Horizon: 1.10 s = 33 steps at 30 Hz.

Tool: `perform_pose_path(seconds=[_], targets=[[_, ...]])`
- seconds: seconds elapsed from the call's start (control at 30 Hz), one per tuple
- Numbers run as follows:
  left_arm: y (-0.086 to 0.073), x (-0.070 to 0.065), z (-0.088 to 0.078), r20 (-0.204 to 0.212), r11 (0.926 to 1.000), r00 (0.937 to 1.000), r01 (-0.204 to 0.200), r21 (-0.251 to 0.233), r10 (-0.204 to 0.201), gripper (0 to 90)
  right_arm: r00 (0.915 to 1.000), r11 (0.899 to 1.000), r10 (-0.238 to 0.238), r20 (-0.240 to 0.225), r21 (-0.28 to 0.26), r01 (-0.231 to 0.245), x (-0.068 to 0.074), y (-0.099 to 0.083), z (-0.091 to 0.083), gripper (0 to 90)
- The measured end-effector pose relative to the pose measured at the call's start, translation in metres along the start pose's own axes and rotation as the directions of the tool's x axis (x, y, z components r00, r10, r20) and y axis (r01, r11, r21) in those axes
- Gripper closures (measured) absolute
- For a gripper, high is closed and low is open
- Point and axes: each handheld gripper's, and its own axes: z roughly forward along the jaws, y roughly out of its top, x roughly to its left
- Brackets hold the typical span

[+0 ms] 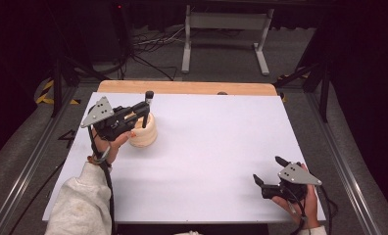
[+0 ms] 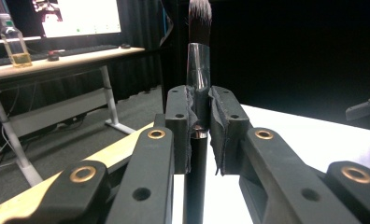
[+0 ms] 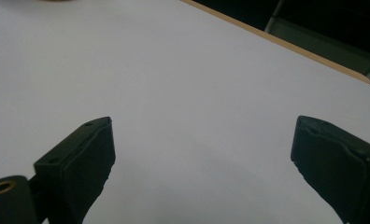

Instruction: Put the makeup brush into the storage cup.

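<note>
Black brush (image 2: pixel 198 74) sits upright, clamped by left gripper (image 1: pixel 145 108) above the wooden holder (image 1: pixel 144 131); thin handle could slip or tilt; right gripper (image 1: pixel 269 172) rests open, empty.

High view above near edge looking down on the white table (image 1: pixel 206 147), 2 gripper views low, close, sharing its surface

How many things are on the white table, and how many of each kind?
Brushes: 1, the brush standing upright, pinched in the left gripper.
Wooden holders: 1, the holder under the brush.
Grippers: 2, the left one and the right gripper, open over the table.
Total: 4
</note>
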Motion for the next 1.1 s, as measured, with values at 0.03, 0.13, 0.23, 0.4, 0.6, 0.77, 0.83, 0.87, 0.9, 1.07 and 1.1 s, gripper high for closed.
perform_pose_path(seconds=[0.03,0.13,0.23,0.4,0.6,0.77,0.83,0.87,0.9,1.07,1.1], targets=[[0.001,0.001,-0.001,0.002,1.0,1.0,0.007,-0.004,-0.007,78.7,1.0,1.0,-0.001,0.0,0.0,0.001,0.0,0.0,0.0,7.3],[0.002,0.002,-0.001,-0.003,0.9999,1.0,0.009,-0.01,-0.009,78.7,1.0,1.0,-0.001,-0.001,0.001,0.001,0.0,0.0,0.0,7.3],[0.002,0.005,-0.001,-0.011,1.0,0.9999,0.006,-0.008,-0.006,78.7,1.0,1.0,-0.001,-0.002,-0.001,0.001,0.0,0.0,0.0,7.3],[0.0,0.009,-0.002,-0.011,0.9998,0.9998,0.015,-0.013,-0.015,78.7,1.0,1.0,0.005,0.0,-0.003,-0.005,0.0,0.0,0.0,7.2],[0.002,0.014,-0.002,-0.024,0.9997,0.9995,0.021,-0.012,-0.021,78.7,1.0,1.0,0.001,-0.002,-0.002,-0.001,0.0,0.0,0.0,7.3],[0.008,0.018,-0.004,-0.042,0.9999,0.999,0.014,-0.008,-0.015,78.7,1.0,1.0,-0.001,-0.003,-0.001,0.001,0.001,0.0,0.0,7.3],[0.009,0.019,-0.004,-0.044,0.9998,0.9989,0.013,-0.013,-0.013,78.7,1.0,1.0,-0.002,-0.004,-0.001,0.002,0.001,0.001,0.0,7.3],[0.01,0.02,-0.004,-0.044,0.9999,0.999,0.01,-0.013,-0.011,78.7,1.0,1.0,-0.002,-0.003,-0.002,0.002,0.001,0.001,0.0,7.3],[0.01,0.02,-0.004,-0.046,0.9998,0.9988,0.014,-0.016,-0.015,78.7,1.0,1.0,-0.001,-0.004,-0.002,0.001,0.001,0.001,0.0,7.3],[0.012,0.023,-0.005,-0.05,0.9998,0.9987,0.013,-0.013,-0.014,78.7,1.0,1.0,-0.001,-0.004,-0.001,0.001,0.001,0.001,0.0,7.3],[0.013,0.024,-0.005,-0.054,0.9998,0.9984,0.012,-0.014,-0.013,78.7,1.0,1.0,-0.001,-0.004,-0.001,0.001,0.001,0.0,0.0,7.3]])
